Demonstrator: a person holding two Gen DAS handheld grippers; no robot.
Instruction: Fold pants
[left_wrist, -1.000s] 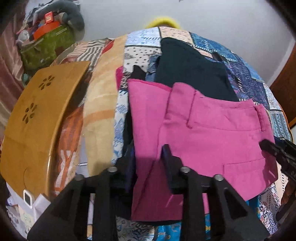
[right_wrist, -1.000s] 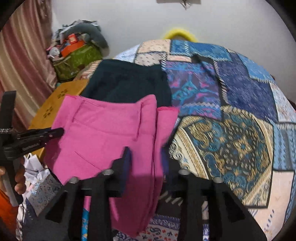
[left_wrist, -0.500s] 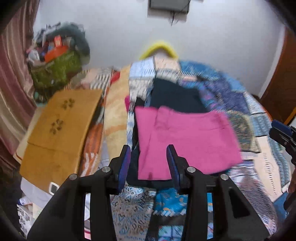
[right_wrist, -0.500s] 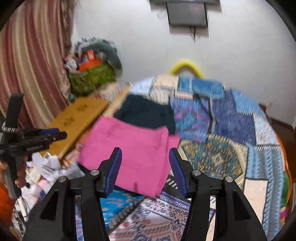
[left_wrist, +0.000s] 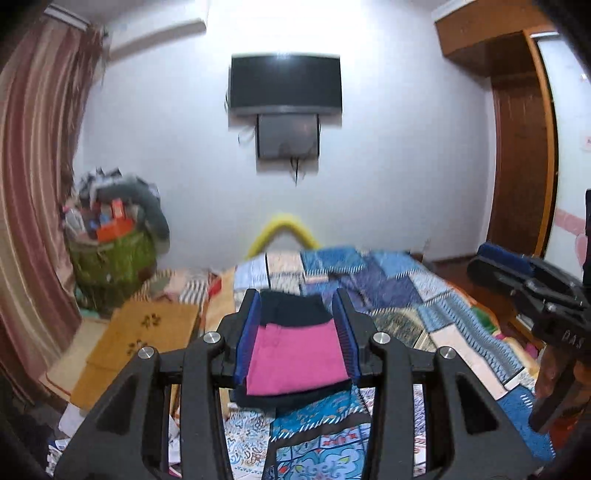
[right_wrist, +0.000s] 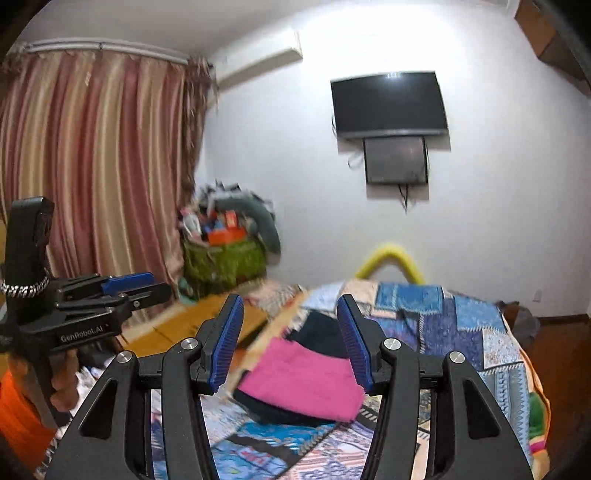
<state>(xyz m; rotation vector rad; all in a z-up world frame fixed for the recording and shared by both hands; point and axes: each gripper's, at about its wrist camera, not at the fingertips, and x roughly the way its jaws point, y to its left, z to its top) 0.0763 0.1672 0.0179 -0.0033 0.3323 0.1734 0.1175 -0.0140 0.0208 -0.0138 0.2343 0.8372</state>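
Bedroom, patchwork bedspread: folded pink pants beyond the left gripper and right gripper, both with jaws apart and empty; soft, light, probably best pinched at a folded edge.

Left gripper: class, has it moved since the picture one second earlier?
Yes. The left gripper has pulled back and up from the pink pants; the wall television now shows.

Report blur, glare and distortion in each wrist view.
Left wrist view: fisheye bows the curtain; the quilt smears with motion; glare whitens the wall above the TV. Right wrist view: the pink pants and basket are blurred; the gripper's fingers stay sharp.
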